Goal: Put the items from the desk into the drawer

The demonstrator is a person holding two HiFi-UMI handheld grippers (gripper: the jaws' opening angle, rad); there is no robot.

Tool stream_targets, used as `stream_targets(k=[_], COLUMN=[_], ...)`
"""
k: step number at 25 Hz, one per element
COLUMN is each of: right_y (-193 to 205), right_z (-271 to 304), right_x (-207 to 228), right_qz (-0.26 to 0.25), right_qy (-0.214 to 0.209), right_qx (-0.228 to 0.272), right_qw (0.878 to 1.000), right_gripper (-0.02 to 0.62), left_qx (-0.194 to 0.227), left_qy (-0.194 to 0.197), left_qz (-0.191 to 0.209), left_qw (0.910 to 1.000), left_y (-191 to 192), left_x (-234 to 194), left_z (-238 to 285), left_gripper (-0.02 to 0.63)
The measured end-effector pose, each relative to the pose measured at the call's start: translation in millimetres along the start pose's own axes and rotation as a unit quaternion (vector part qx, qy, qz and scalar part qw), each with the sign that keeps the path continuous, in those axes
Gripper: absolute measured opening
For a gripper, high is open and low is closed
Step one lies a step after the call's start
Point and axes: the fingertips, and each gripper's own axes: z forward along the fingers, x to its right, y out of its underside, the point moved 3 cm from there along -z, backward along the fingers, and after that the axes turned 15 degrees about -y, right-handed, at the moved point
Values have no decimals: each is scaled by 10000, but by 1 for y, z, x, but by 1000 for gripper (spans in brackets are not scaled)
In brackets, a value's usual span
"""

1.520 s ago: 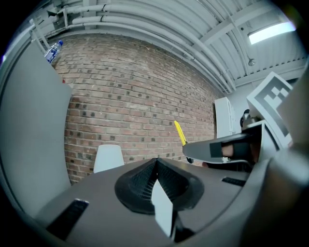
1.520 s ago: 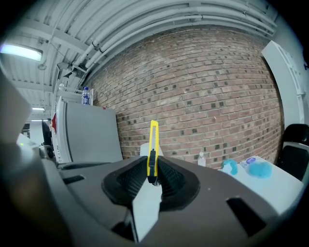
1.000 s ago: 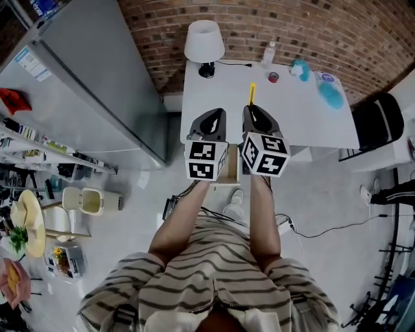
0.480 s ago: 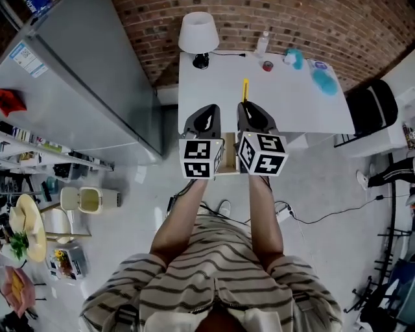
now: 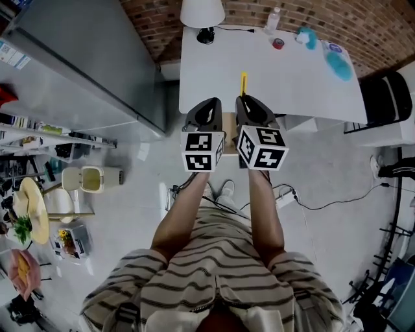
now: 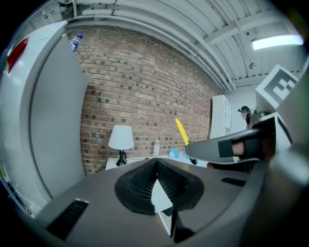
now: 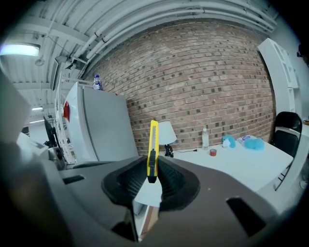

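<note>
Two hand-held grippers, listed by view.

Head view:
- The left gripper (image 5: pixel 209 105) and right gripper (image 5: pixel 244 100) are held out side by side, close together, at the near edge of the white desk (image 5: pixel 292 84). A person in a striped shirt (image 5: pixel 214 272) holds them.
- A yellow utility knife (image 5: pixel 243 83) sticks out past the right gripper's tips, over the desk top.
- A sliver of the wood-coloured drawer (image 5: pixel 228 135) shows below and between the two grippers.
- Along the far side of the desk are a white lamp (image 5: pixel 202 11), a clear bottle (image 5: pixel 273 19), a red tape roll (image 5: pixel 278 43), a small teal item (image 5: pixel 305 37) and a blue fuzzy item (image 5: pixel 340 65).
- A grey refrigerator (image 5: pixel 84 58) stands left of the desk and a black chair (image 5: pixel 387 97) stands at its right end.

Left gripper view:
- The jaws are closed, with the ridged pads meeting at the tips and nothing between them.
- The right gripper shows at the right edge, with the knife slanting up from it.

Right gripper view:
- The jaws are clamped on the lower part of the knife, at its black slider.
- The knife stands upright, its yellow body rising above the pads.
- Beneath the jaws are the drawer's white panel and wood-coloured inner face.
</note>
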Motion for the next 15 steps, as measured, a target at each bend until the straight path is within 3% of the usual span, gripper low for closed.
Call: stream_targets(k=[15], right_y=[68], right_z=[17], right_x=[11], right_qz=[425], right_qy=[-120], right_qx=[-639], right_qw=[9970], right_gripper=[72], left_qx=[-498], left_qy=[-142], left_qz=[-107], left_qw=[9986], left_y=[58], left_x=[-1], left_z=[8], left_gripper=[6])
